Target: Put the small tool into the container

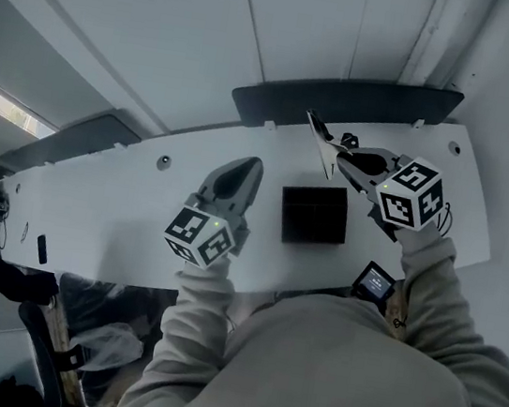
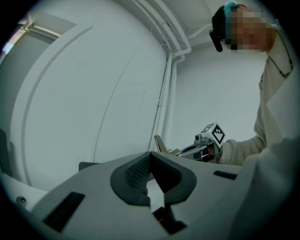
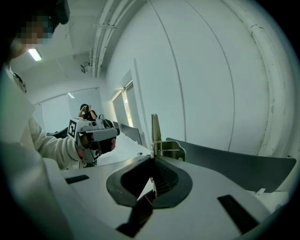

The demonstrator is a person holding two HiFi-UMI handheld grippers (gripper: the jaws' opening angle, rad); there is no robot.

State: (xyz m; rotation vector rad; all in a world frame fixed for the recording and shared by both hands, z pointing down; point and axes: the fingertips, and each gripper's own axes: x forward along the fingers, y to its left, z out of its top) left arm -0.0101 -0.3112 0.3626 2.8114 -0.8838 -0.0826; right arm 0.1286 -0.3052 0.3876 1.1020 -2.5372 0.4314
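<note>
A square black container (image 1: 313,214) sits on the white table (image 1: 122,202), near its front edge. My right gripper (image 1: 339,159) hovers just beyond and right of the container, shut on a small metal tool (image 1: 319,135) that sticks out past its tips. The right gripper view shows the small tool (image 3: 156,135) as a thin metal blade with a spring, standing up from the closed jaws (image 3: 152,158). My left gripper (image 1: 244,170) is left of the container, shut with nothing between its jaws (image 2: 150,157). In the left gripper view the right gripper (image 2: 206,143) and its tool (image 2: 161,142) show ahead.
A dark panel (image 1: 346,100) runs along the table's far edge, with another (image 1: 64,143) further left. A small black object (image 1: 42,249) lies near the table's left front. A small screen device (image 1: 376,282) hangs at the person's waist. A second person (image 3: 86,112) stands far off.
</note>
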